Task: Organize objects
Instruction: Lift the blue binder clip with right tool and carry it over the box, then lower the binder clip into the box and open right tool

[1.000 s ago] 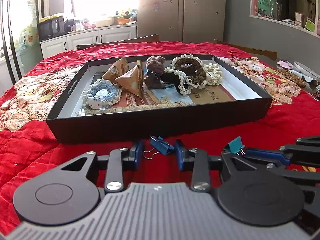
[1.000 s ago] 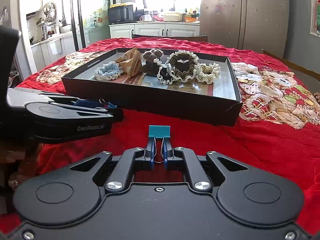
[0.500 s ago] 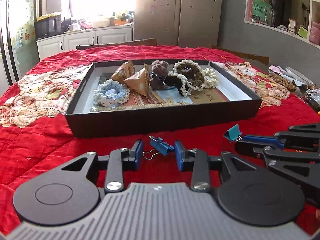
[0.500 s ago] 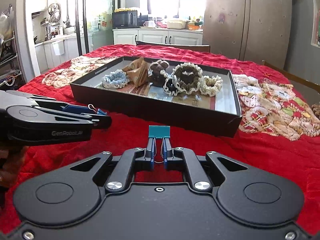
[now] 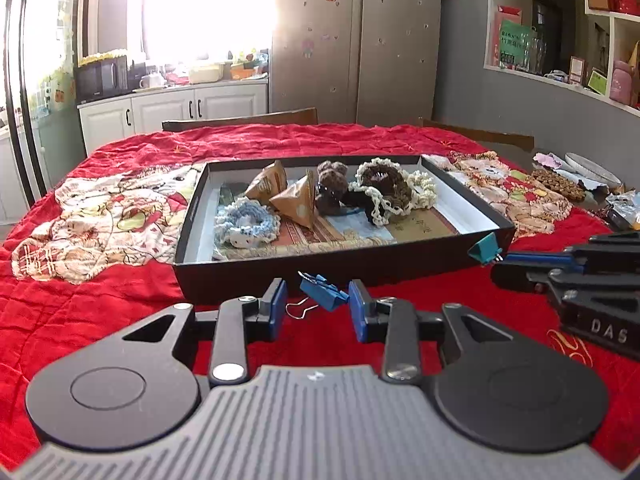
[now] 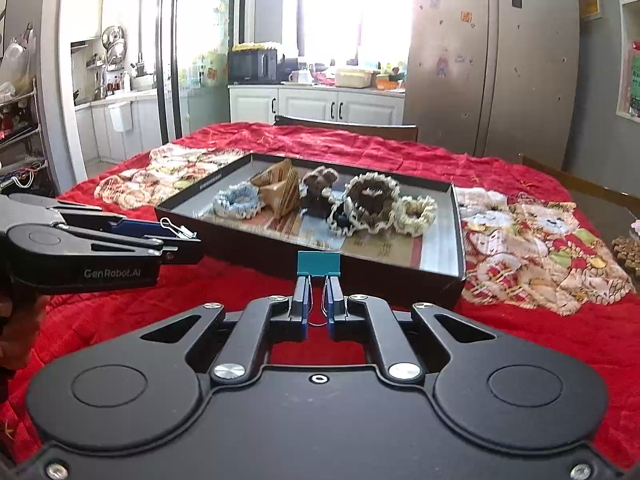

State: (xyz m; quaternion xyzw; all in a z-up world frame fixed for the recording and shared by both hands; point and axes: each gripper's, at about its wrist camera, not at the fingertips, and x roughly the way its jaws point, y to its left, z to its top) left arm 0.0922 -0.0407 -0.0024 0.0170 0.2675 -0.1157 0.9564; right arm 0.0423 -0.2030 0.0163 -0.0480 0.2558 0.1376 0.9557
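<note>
A black tray [image 5: 344, 266] sits on the red cloth and holds crochet scrunchies, a brown knitted bear [image 5: 330, 190] and paper-wrapped pyramids [image 5: 298, 200]. My left gripper [image 5: 318, 306] is shut on a blue binder clip [image 5: 322, 296], held crosswise between its pads above the cloth, just in front of the tray. My right gripper [image 6: 318, 304] is shut on the wire handles of a teal binder clip [image 6: 318, 262], raised near the tray's front right corner. The teal clip also shows in the left wrist view [image 5: 484, 249]. The tray shows in the right wrist view [image 6: 360, 258].
A red quilted cloth [image 5: 100, 312] with patterned patches covers the table. Plates and snacks [image 5: 576, 178] lie at the far right edge. Chair backs [image 5: 240, 122] stand behind the table, with kitchen cabinets and a fridge beyond.
Both grippers have lifted and pulled back from the tray, each still holding its clip; the tray looks smaller and farther now.
</note>
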